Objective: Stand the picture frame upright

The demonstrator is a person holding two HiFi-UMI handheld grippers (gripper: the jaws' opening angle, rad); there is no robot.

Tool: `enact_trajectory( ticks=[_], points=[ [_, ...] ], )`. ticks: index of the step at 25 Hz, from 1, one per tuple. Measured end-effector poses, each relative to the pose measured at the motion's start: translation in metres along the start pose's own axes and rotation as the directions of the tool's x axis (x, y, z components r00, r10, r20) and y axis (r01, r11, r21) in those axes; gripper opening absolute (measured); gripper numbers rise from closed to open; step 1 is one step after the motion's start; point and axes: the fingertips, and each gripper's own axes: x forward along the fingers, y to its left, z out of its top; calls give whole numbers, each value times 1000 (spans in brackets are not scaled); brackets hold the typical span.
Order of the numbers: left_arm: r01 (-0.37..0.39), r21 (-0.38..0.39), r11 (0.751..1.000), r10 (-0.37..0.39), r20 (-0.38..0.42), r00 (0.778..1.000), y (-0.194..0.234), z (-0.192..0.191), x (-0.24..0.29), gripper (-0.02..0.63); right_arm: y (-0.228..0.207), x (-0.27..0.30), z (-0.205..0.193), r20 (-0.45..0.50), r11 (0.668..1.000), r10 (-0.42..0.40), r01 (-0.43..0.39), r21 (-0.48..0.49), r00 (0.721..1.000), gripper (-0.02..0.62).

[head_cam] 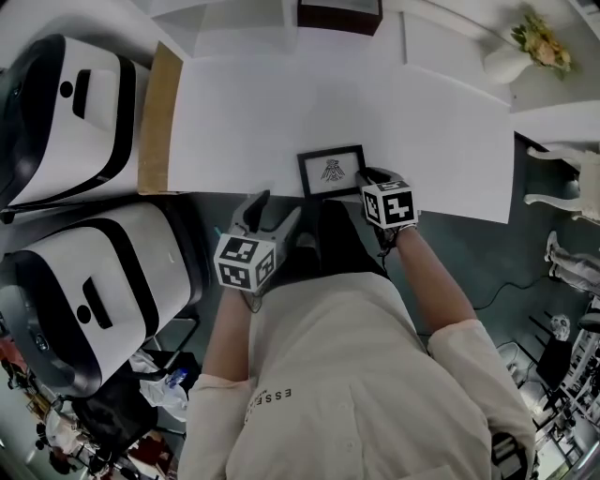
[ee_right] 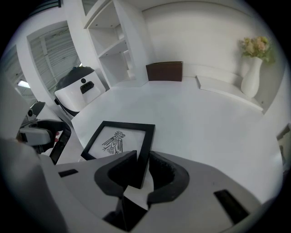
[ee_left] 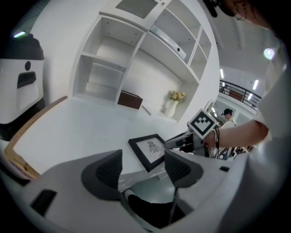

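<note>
A small black picture frame point(head_cam: 332, 171) with a bird drawing lies flat on the white table point(head_cam: 281, 103), close to its front edge. My right gripper point(head_cam: 367, 178) sits at the frame's right near corner. In the right gripper view the jaws point(ee_right: 142, 164) are closed on that corner of the frame point(ee_right: 119, 141), one pad on each side of the black rim. My left gripper point(head_cam: 278, 208) hangs just off the table's front edge, left of the frame, open with nothing between its fingers point(ee_left: 143, 166). The frame point(ee_left: 150, 149) lies beyond it.
Two large white and black appliances point(head_cam: 66, 112) point(head_cam: 84, 300) stand at the left, with a wooden board point(head_cam: 159, 122) beside the table. A brown box point(head_cam: 339, 14) and a white vase of flowers point(head_cam: 525, 52) are at the back. White shelves point(ee_left: 136, 54) rise behind.
</note>
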Motion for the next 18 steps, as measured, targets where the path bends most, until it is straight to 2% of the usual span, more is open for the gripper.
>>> enact_trajectory(
  ticks=[8,12,14,16,18],
  points=[
    [116,-88,989,-121,-53,991,-20,-33,15,284,0,-12,-20,0,1000,-19,19,2,1000,95],
    [149,-190,970,-161,-54,985,-21,-46,26,276,-1,-17,-27,4,1000,-25,25,-4,1000,95],
    [181,-289,940,-202,-44,978,-24,-52,32,275,-1,-19,-32,5,1000,-28,28,-11,1000,95],
    [211,-402,891,-241,-26,970,-26,-57,39,275,-1,-20,-35,5,999,-29,29,-19,1000,95],
    [209,-500,840,-243,-2,970,-22,-60,46,272,-2,-22,-37,4,999,-25,25,-25,1000,95]
  ],
)
